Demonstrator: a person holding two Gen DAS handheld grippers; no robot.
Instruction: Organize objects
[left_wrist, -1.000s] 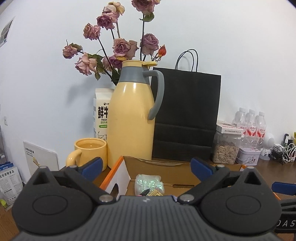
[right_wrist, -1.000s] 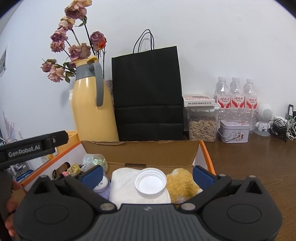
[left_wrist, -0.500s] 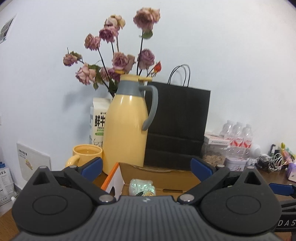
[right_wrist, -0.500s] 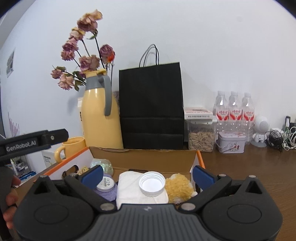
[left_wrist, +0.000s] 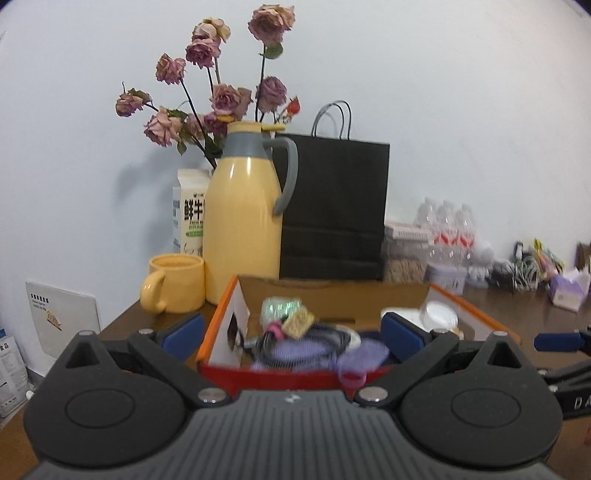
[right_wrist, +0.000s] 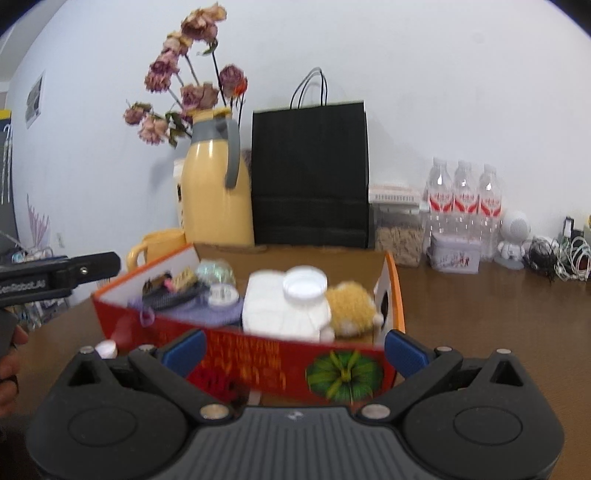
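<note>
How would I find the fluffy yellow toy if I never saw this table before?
Look for the open cardboard box with orange edges, in front of the tall black paper bag. Inside it, at the right end, sits the fluffy yellow toy, beside a folded white cloth with a round white lid on top. It is the only fuzzy, golden thing in the box.

My left matte black plastic two-finger gripper (left_wrist: 291, 334) has blue rubber fingertip pads (left_wrist: 183, 331), silver pivot screws and a ribbed grey body; my right black gripper (right_wrist: 294, 347) is alike.
</note>
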